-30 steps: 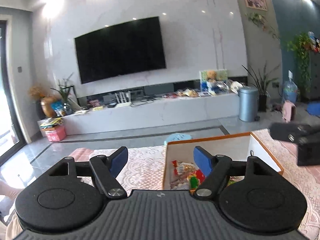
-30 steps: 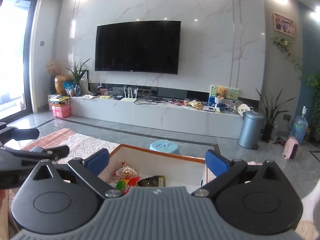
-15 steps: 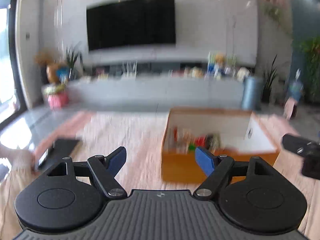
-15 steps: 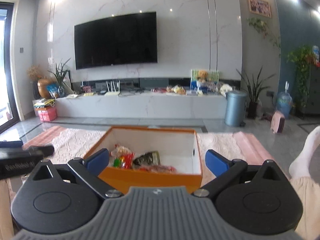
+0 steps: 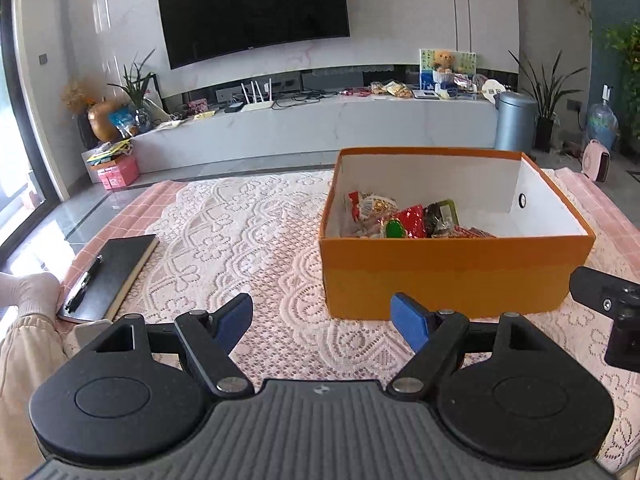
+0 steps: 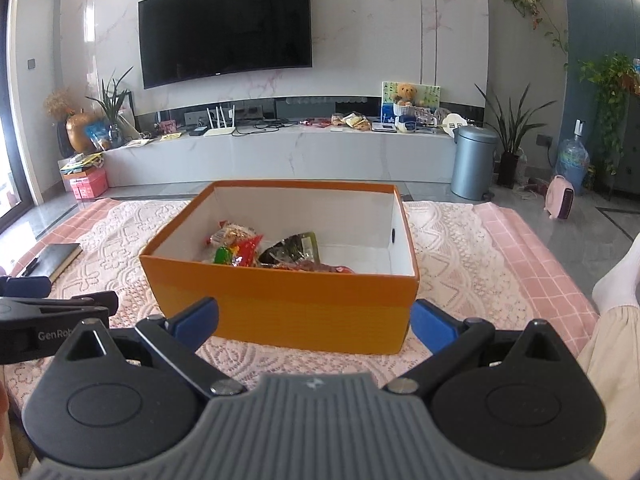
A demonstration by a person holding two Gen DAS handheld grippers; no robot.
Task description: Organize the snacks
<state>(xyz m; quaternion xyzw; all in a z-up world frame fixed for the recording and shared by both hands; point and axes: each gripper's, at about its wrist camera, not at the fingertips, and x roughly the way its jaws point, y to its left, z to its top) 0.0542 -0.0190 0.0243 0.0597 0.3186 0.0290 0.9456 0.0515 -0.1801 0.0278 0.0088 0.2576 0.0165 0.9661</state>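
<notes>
Open orange cardboard box with white inside (image 5: 452,276) sits on pink lace-covered table (image 5: 248,240), holding mixed foil snack packets (image 5: 404,222) piled toward its left half. Left gripper (image 5: 322,320) empty, blue-padded fingers spread apart, hovering near the box's front left corner. Right gripper (image 6: 314,322) also spread wide, empty, fingers flanking the box front; black notebook with pen (image 5: 108,276) lies at table's left edge.

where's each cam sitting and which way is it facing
Left wrist: on the left gripper, low over the lace tablecloth, facing the TV wall; orange box ahead to the right, black notebook left; own open fingers, the person's leg and the right gripper at the edge.
Right wrist: on the right gripper, facing the orange box head-on; the left gripper at left.
Shared: box, snacks, notebook, TV.
</notes>
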